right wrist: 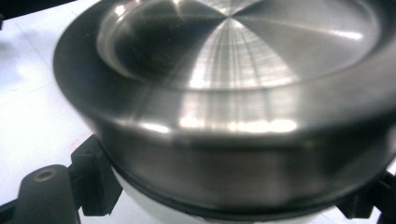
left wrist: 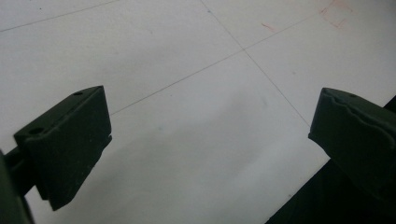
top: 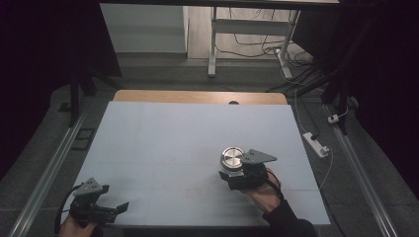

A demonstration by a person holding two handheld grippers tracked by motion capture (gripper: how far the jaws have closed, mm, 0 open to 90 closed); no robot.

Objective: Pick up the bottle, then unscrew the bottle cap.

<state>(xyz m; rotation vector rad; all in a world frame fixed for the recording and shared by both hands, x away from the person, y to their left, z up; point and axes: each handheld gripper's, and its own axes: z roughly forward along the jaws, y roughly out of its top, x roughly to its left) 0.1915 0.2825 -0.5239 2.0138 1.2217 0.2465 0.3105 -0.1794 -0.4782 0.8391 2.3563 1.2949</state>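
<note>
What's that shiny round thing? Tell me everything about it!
It's a round container with a brushed metal lid that looks like steel. The lid has a shallow dish-shaped top and a thick rim, with fine lines spreading from its centre. Under the lid runs a dark ring, then a white body. It stands upright on the white table, toward the right. The right gripper is shut on its lower part, with the black jaws on either side.

Counter [top: 197,128]: pale sheet over a wood top, a strip of wood bare at the far edge. White power strip [top: 316,144] on the floor just right of the counter. White desk frame [top: 213,44] beyond the counter, loose cables [top: 257,49] under it.
</note>
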